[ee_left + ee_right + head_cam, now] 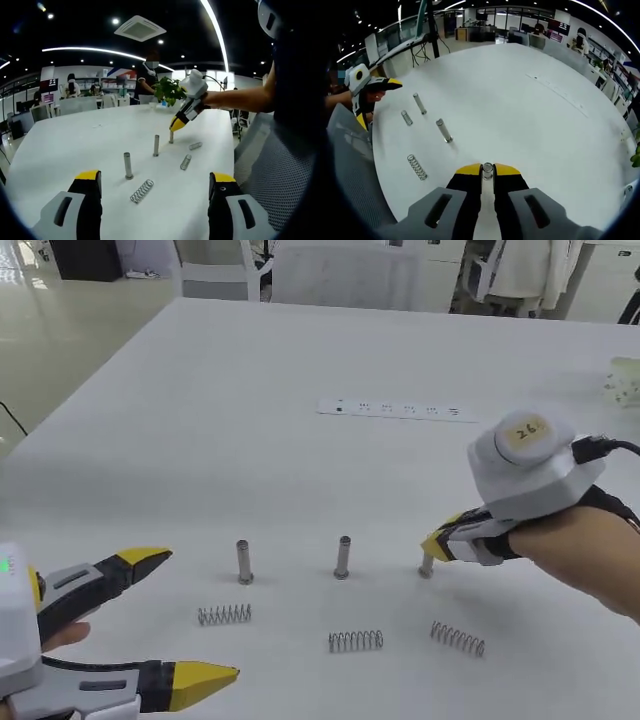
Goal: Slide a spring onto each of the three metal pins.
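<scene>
Right gripper (487, 171) clamped on right-hand pin (426, 566) — left gripper (155, 176) jaws wide, three springs (356, 641) loose on table (300, 460).

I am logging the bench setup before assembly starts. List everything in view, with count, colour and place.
table: one, white, under everything.
metal pins: three, silver, upright in a row near the front: left pin, middle pin, right pin.
springs: three, silver, lying flat, one in front of each pin, none on a pin.
power strip: one, white, mid-table beyond the pins.
chair: at least one, pale grey, past the table's far edge.
left gripper: one, black with yellow tips, open, at the near left, holding nothing.
right gripper: one, same colours, shut on the right pin's top.
</scene>
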A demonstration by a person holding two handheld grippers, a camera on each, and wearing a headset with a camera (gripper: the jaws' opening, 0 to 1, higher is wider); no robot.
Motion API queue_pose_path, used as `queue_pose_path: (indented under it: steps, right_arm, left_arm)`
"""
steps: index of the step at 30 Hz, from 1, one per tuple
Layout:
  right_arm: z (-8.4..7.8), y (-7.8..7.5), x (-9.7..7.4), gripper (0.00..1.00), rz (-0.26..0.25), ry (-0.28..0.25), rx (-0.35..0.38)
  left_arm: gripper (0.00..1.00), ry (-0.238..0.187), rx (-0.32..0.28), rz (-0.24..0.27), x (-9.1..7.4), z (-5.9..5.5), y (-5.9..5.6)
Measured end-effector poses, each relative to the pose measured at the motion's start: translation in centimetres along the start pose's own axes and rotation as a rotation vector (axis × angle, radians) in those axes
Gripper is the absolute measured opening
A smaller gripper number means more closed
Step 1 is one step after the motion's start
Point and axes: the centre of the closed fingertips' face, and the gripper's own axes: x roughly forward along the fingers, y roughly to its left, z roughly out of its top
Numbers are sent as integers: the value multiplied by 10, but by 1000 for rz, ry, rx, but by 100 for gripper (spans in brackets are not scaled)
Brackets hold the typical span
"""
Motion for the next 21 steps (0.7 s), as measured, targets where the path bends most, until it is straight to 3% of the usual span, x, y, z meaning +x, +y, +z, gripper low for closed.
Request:
queue_pose_path:
  steps: [21]
  right_arm:
    - [5, 1, 1, 8, 16, -12, -23]
  left_arm:
    - [85, 3, -3, -1, 1, -2, -1]
